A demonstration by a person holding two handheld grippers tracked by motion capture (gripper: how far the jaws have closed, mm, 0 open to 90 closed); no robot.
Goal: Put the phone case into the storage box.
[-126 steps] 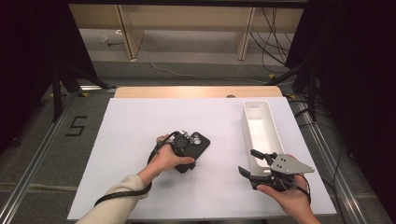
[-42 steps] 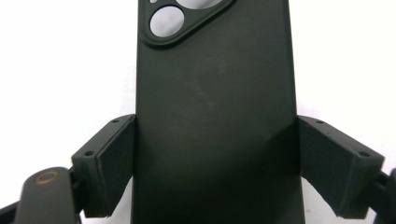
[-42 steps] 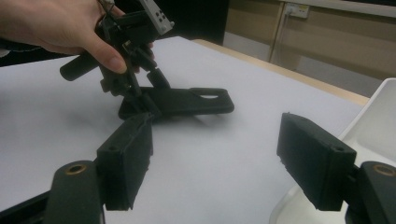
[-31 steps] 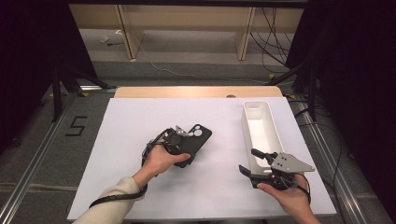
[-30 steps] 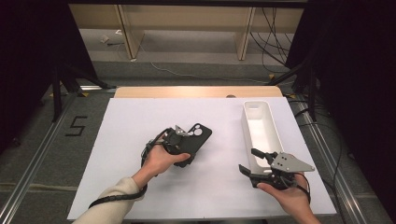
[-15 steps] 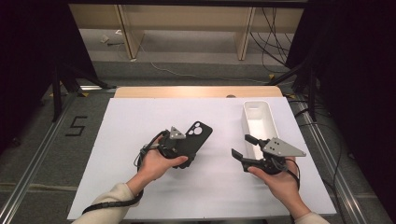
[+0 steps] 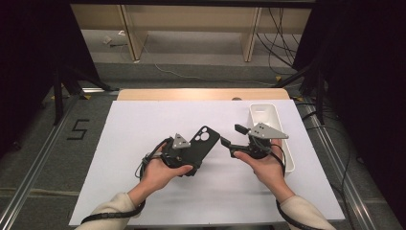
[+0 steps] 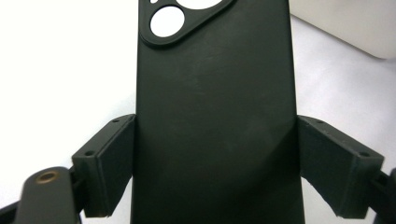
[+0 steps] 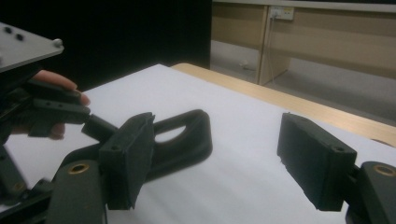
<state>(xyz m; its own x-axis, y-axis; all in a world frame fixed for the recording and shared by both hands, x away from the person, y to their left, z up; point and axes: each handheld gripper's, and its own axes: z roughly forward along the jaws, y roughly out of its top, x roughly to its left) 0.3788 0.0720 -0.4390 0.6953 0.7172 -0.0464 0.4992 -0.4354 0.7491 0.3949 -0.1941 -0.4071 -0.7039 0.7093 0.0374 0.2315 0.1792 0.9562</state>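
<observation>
Nearest me, the person's two forearms came in over the white table mat (image 7: 143, 120). The left gripper (image 7: 184, 154) was clamped on a black phone case (image 7: 201, 143). In the left gripper view its jaws pressed flat against the two long edges of the case, back side up, with the camera cut-out at the far end. The case was held over the middle of the mat, its free end angled toward the right hand.

The change was on the right. A second before, the right gripper (image 7: 232, 136) had sat low by the near right corner of the mat; now it had moved up and inward, its tips just beside the case's camera end. Its jaws stood wide apart with nothing between them. In the right gripper view the rounded end of the case lay just behind the nearer jaw, not yet between the pair.

That looked to me like a handover or a two-handed hold about to start.

Beyond the right hand stood the white rectangular bin (image 7: 263, 115), at the mat's right edge. It looked empty.
</observation>
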